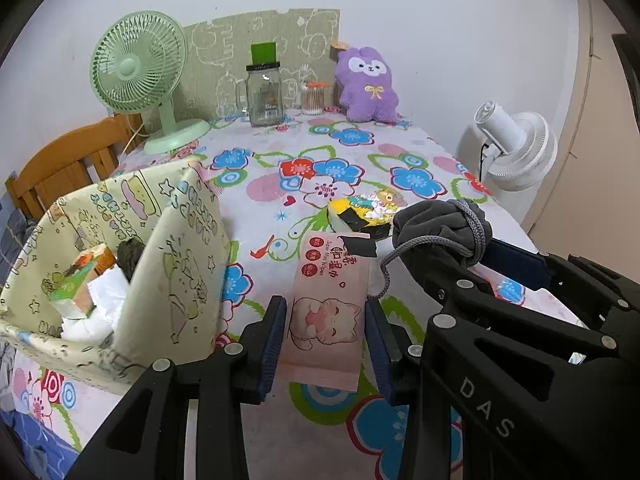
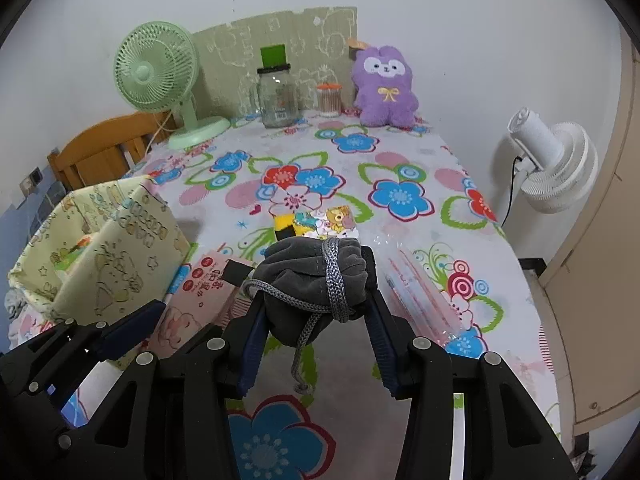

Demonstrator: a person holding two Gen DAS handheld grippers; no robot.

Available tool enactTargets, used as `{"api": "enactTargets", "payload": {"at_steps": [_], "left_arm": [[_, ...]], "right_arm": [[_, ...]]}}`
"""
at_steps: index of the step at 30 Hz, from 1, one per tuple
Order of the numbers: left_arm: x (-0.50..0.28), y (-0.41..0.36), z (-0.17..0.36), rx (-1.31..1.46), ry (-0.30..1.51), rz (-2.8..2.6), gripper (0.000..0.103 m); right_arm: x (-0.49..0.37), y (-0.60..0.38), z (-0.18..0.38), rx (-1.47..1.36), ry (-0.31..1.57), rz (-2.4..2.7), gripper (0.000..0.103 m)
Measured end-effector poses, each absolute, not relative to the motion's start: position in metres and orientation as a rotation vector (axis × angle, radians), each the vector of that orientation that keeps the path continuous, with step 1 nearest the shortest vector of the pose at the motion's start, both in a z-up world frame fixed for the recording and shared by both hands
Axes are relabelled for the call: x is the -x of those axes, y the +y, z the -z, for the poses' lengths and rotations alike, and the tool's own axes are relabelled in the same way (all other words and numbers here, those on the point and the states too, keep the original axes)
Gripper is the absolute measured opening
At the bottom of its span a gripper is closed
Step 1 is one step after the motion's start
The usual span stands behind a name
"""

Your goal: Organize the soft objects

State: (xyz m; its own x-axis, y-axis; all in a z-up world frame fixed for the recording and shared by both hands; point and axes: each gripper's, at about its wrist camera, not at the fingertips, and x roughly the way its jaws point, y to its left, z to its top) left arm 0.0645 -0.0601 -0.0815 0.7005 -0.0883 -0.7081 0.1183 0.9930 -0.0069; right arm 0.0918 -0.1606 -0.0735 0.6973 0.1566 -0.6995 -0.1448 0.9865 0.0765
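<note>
Left hand-held gripper [image 1: 326, 344] open, straddling pink wipes pack [image 1: 326, 308] flat on surface [image 1: 360, 152]; pack's long axis runs fwd along fingers. Right hand-held gripper [image 2: 316, 312] clamps grey drawstring pouch [image 2: 312, 280]. Fabric bin [image 1: 180, 260] just left, nearer left hand.

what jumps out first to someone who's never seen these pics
The gray drawstring pouch gripped in the right gripper, low and centre. Beside it the left gripper straddles a pink wipes pack lying on the loud flowered tablecloth. At the back wall a purple plush sits right of a green fan.
</note>
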Motion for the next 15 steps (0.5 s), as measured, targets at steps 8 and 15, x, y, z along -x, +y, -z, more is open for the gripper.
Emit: {"api": "enactTargets", "payload": {"at_steps": [8,15], "left_arm": [[-0.05,-0.059,0.06,-0.051,0.746,0.125,0.04],[-0.039,-0.06,0.041,-0.058,0.723,0.136,0.041]], "right_arm": [[-0.073,-0.158,0.052,-0.03,0.73,-0.178,0.051],[-0.058,-0.156,0.031,-0.05,0.684,-0.18,0.051]]}}
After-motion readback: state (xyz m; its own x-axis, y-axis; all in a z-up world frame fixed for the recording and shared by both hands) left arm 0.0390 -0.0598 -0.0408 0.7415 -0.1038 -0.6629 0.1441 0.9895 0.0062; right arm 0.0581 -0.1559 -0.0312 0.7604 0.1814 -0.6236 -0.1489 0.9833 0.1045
